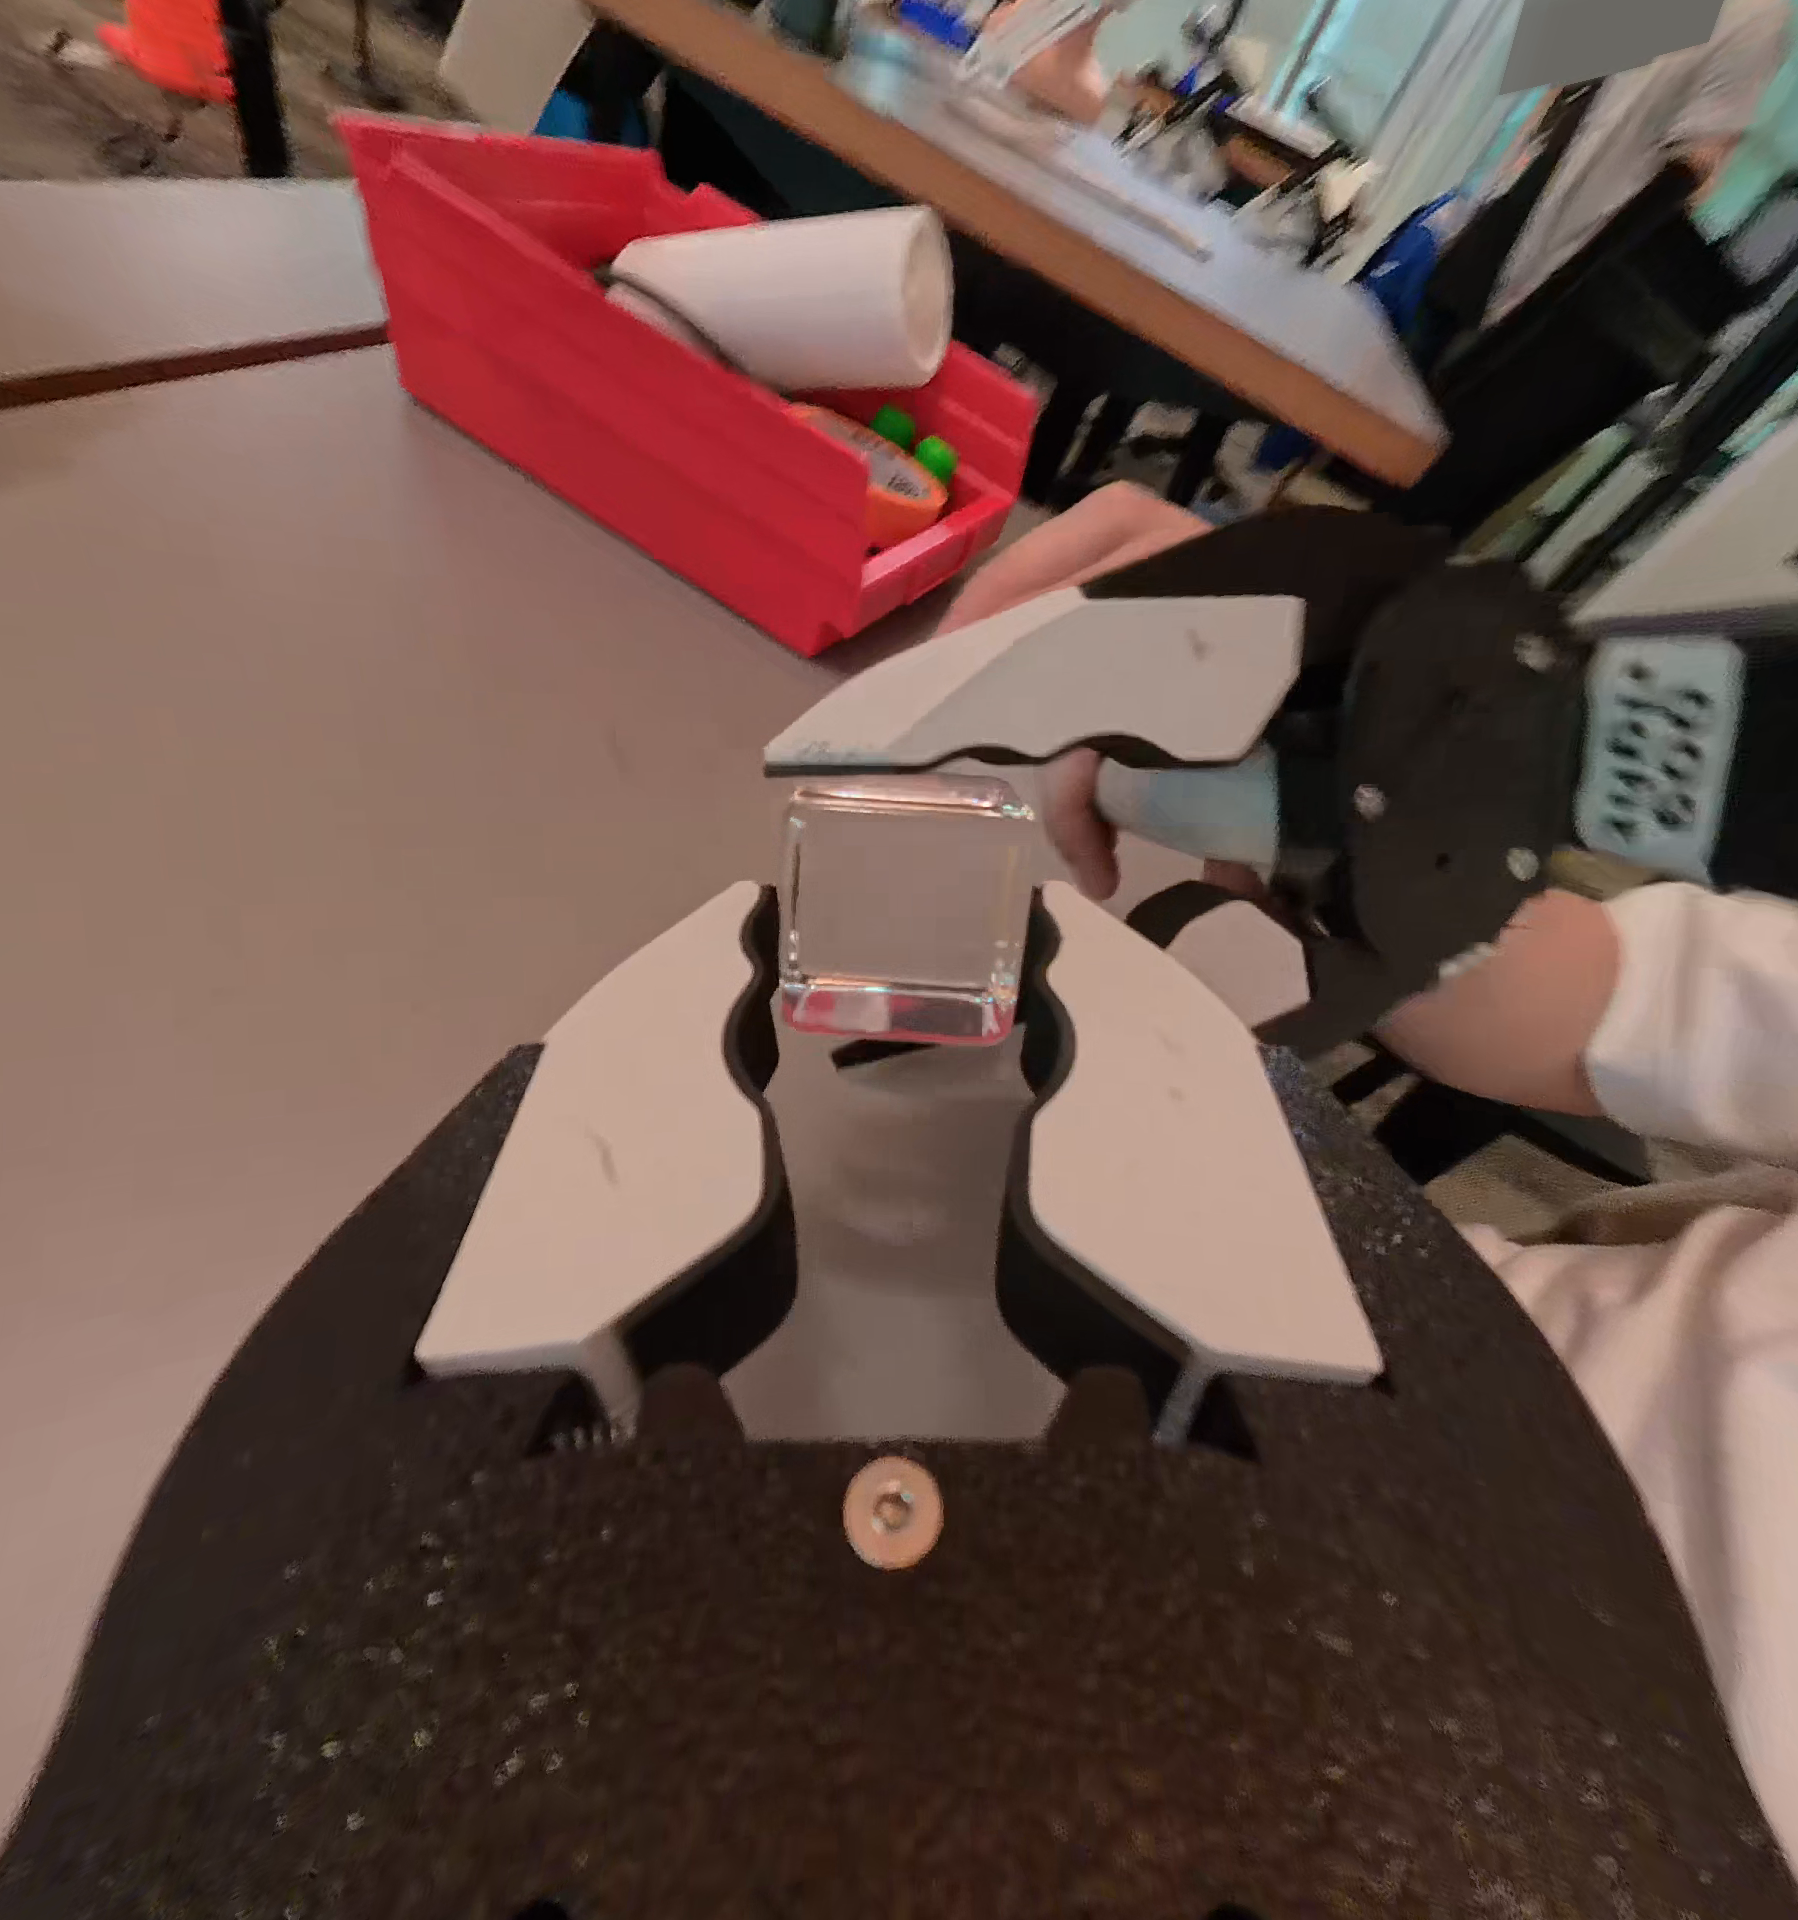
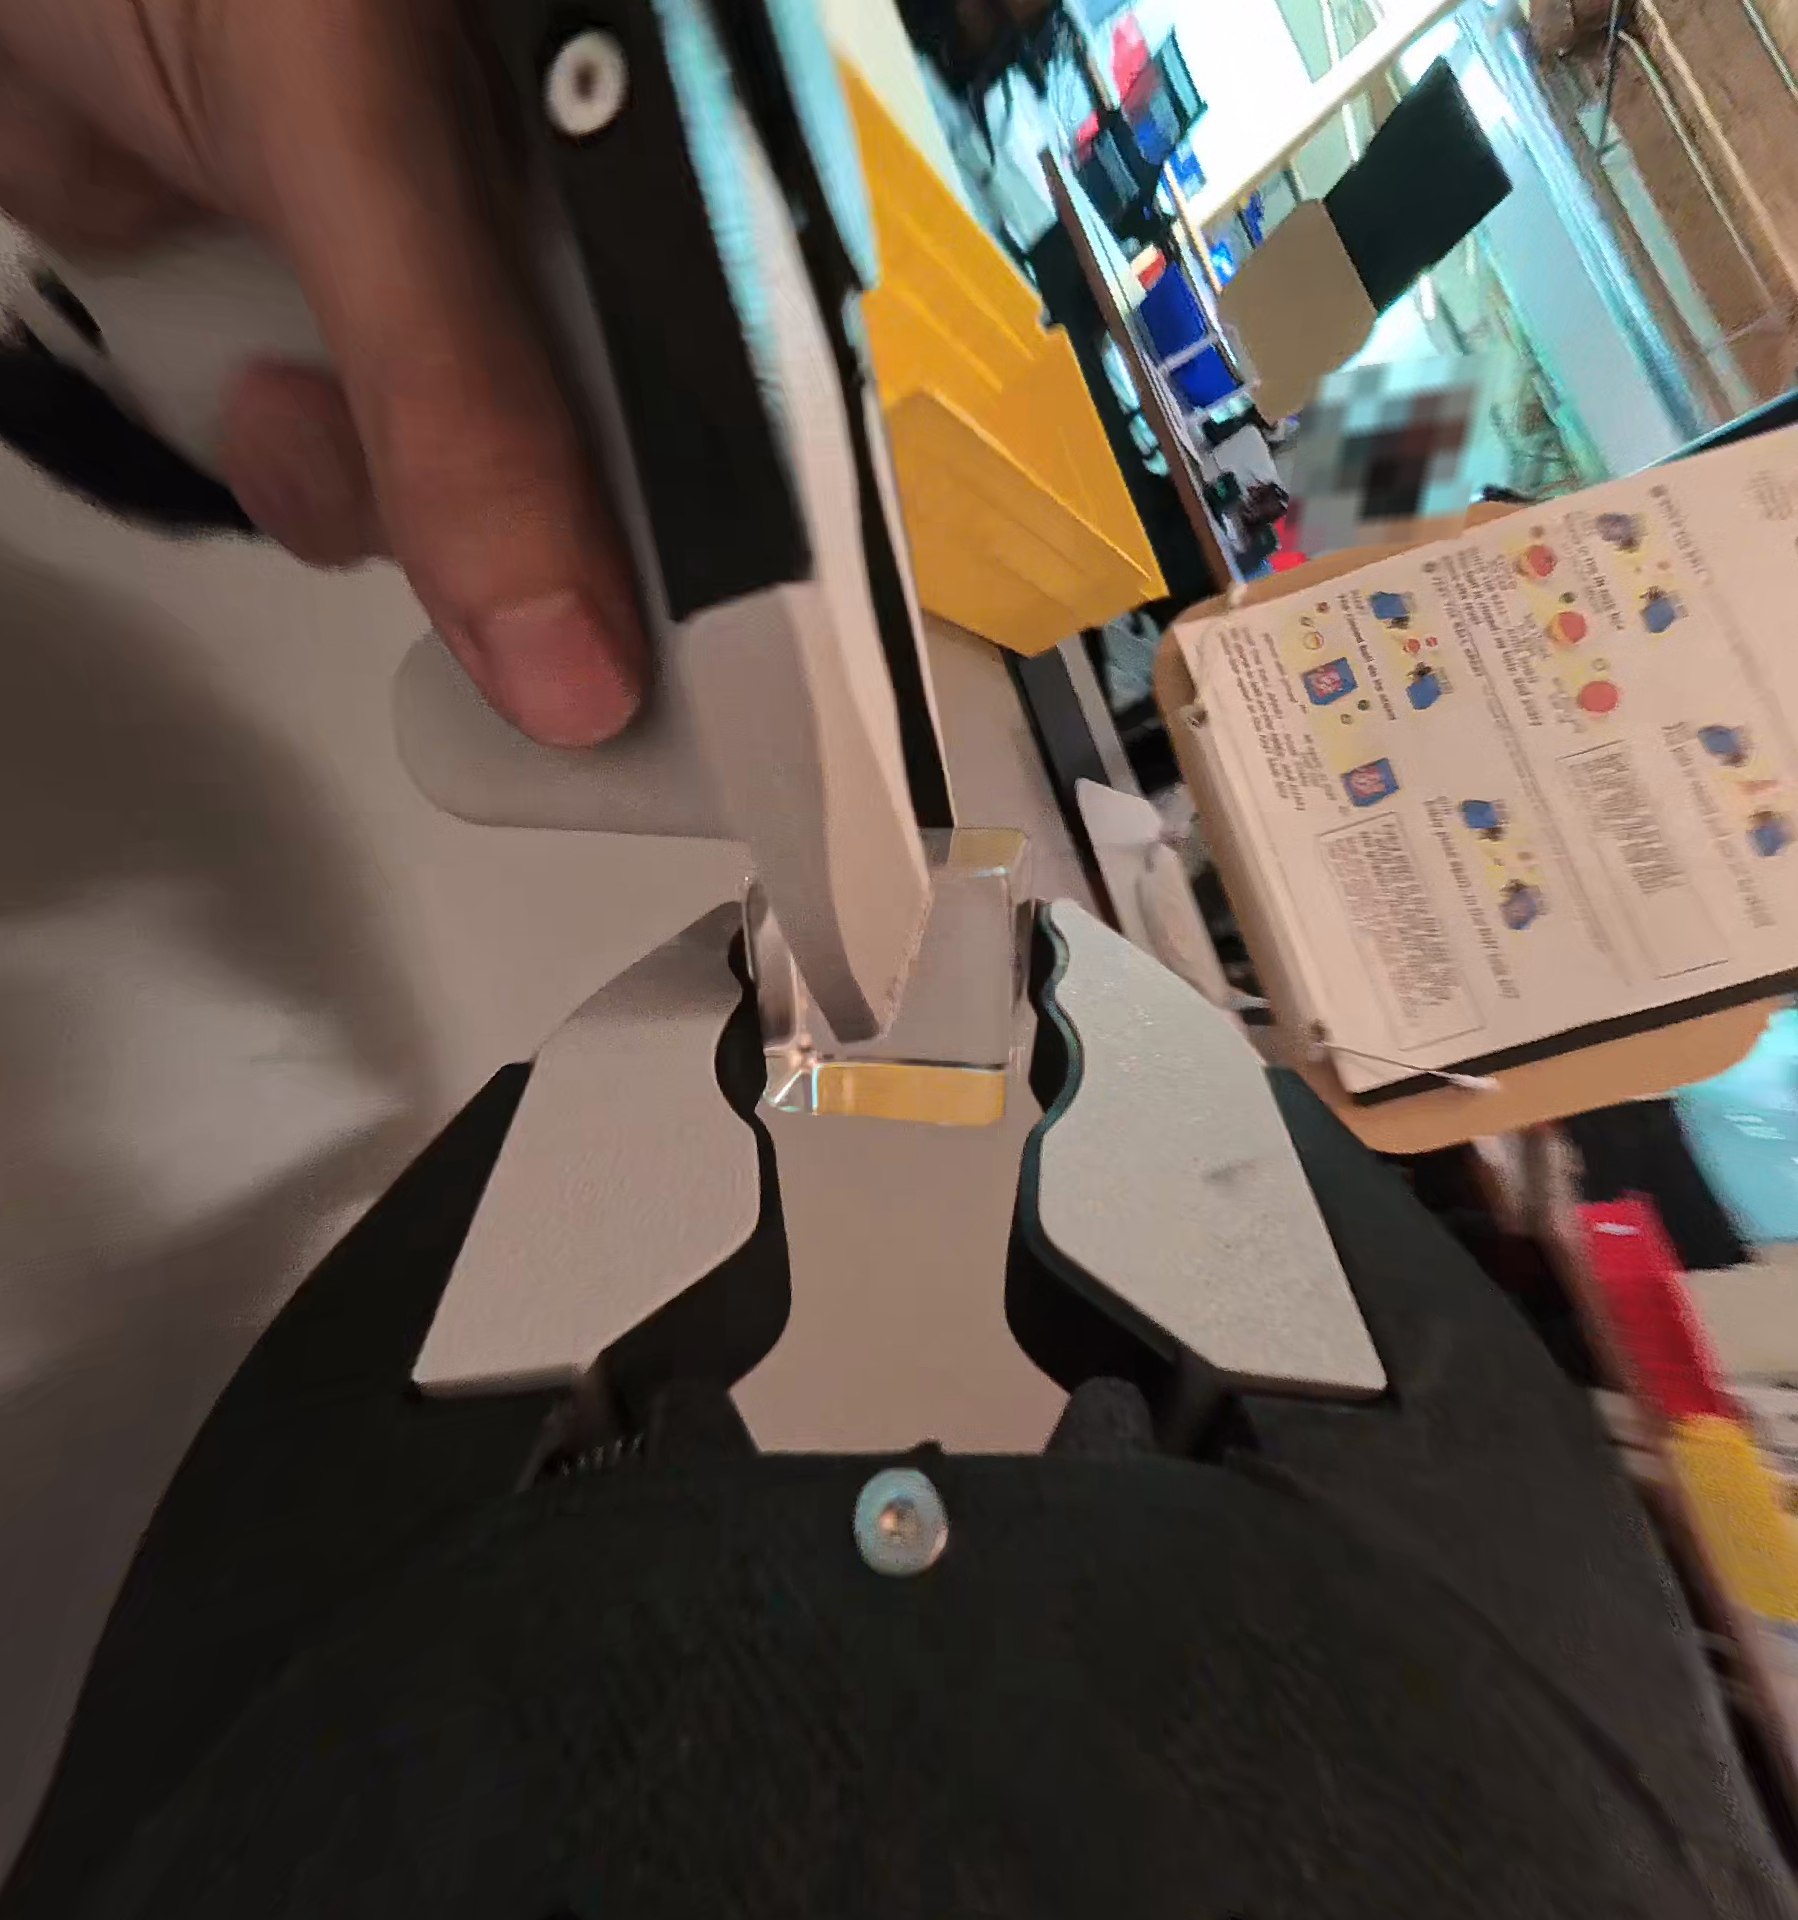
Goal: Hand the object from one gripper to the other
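A clear glass-like cube (image 1: 905, 904) is held in the air above the table. My left gripper (image 1: 900, 920) is shut on it, its two white fingers pressing the cube's left and right sides. My right gripper comes in from the right; its upper finger (image 1: 1030, 675) lies flat on the cube's top, and its lower finger is mostly hidden beneath. In the right wrist view my right gripper (image 2: 890, 940) is shut on the cube (image 2: 968, 966) from both sides. One finger (image 2: 833, 831) of the left gripper crosses in front of the cube.
A red bin (image 1: 604, 416) with a white paper roll (image 1: 801, 291) and orange items sits on the grey table (image 1: 251, 727) ahead. A yellow bin (image 2: 978, 436) and a cardboard box with a printed sheet (image 2: 1497, 748) stand beyond. A hand (image 2: 407, 364) grips the left gripper.
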A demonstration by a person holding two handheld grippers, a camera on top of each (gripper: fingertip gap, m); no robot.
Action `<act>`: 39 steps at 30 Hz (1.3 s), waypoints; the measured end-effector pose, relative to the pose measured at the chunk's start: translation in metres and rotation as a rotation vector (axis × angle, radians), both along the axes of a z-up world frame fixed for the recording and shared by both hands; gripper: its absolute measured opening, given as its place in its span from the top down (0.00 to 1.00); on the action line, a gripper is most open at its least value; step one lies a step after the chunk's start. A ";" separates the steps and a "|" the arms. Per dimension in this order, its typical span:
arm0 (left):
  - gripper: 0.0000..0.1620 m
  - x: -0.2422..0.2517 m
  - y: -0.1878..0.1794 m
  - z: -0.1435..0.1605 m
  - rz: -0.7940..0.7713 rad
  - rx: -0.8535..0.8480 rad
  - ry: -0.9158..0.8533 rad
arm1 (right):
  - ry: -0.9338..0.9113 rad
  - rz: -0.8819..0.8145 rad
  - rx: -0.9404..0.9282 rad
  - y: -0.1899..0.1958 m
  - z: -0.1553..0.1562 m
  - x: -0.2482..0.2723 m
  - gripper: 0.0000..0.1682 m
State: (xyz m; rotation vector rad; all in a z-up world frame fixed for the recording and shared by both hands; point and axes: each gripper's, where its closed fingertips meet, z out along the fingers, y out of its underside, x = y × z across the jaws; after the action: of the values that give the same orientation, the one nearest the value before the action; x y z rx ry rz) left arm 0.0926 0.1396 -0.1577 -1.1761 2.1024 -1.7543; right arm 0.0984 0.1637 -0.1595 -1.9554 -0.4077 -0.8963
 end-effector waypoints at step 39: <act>0.59 0.005 0.024 0.038 0.066 -0.048 -0.313 | 0.826 0.069 0.372 -0.009 0.022 0.016 0.73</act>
State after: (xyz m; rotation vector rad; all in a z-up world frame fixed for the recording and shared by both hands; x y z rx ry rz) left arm 0.0979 0.1638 -0.1201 -0.8996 1.8307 -1.8303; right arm 0.1148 0.1547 -0.1379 -1.7629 0.1668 -0.0560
